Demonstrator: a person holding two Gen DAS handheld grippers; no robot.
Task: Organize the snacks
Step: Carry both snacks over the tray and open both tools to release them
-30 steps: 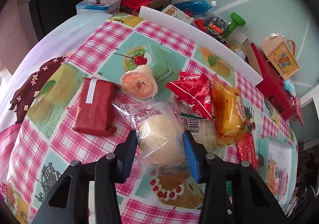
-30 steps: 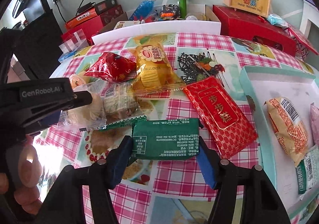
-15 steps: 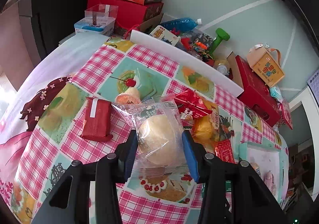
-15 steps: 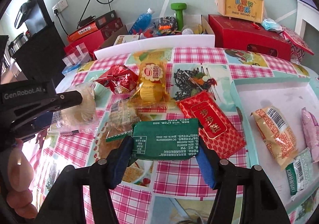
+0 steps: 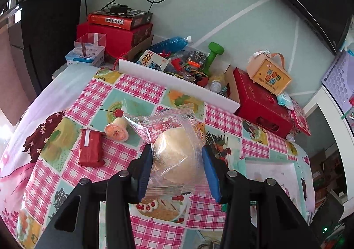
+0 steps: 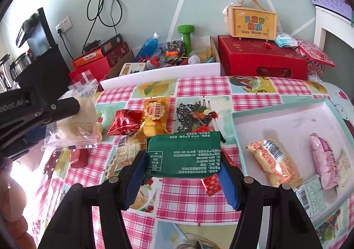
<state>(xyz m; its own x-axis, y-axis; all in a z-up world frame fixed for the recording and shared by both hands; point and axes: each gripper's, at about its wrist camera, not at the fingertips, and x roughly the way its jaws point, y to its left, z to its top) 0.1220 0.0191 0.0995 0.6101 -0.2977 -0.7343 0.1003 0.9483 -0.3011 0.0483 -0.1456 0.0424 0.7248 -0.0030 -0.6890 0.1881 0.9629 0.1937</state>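
Note:
My left gripper (image 5: 177, 164) is shut on a clear-wrapped round bun (image 5: 174, 156) and holds it well above the checked tablecloth; the bun also shows in the right wrist view (image 6: 81, 120). My right gripper (image 6: 182, 171) is shut on a green snack packet (image 6: 184, 153), lifted above the table. A white tray (image 6: 285, 107) with a teal rim lies to the right and holds an orange packet (image 6: 273, 160) and a pink packet (image 6: 325, 160). On the cloth lie a red packet (image 5: 90, 149), a jelly cup (image 5: 116, 131), a red foil bag (image 6: 125, 122) and a yellow chips bag (image 6: 154, 118).
A white board (image 5: 177, 85) borders the table's far edge. Behind it stand red boxes (image 6: 261, 60), a green dumbbell (image 6: 187, 38), a blue bottle (image 6: 148, 46) and a yellow gift box (image 6: 252, 22). A flat red packet (image 6: 212, 184) lies under the green one.
Both grippers have risen higher above the table with their snacks. The tablecloth items look smaller and farther away, and the tray is more in view on the right.

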